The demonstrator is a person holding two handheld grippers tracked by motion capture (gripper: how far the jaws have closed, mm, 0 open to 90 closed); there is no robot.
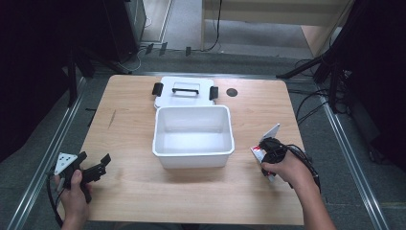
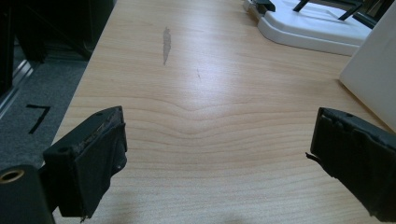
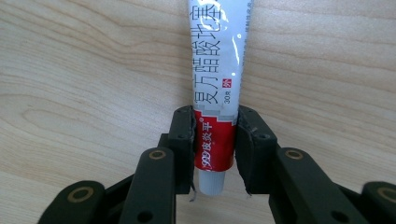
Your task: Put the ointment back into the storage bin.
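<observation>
1. From above, the right gripper (image 1: 266,152) sits low over the right side of the wooden table (image 1: 134,191), closed on a small tube (image 1: 259,153) whose red and white end peeks out beside the hand. Just to its left stands an open white bin (image 1: 193,154), with the white lid (image 1: 165,88) lying flat behind it, black handle and clips up. A small dark round spot (image 1: 232,92) marks the wood beside the lid. The left gripper (image 1: 98,167) rests near the table's near left corner, well apart from the bin.

2. In the left gripper view, the jaws stand wide with bare wood between them. A grey scuff (image 2: 166,44) streaks the tabletop ahead; the lid (image 2: 313,28) and a wall of the bin (image 2: 373,70) lie off to the right.

3. In the right gripper view, the pads press both sides of the tube (image 3: 217,84) at its red band, just above the white cap. The upper white part carries Chinese characters and "30". The tube lies flat along the wood.
</observation>
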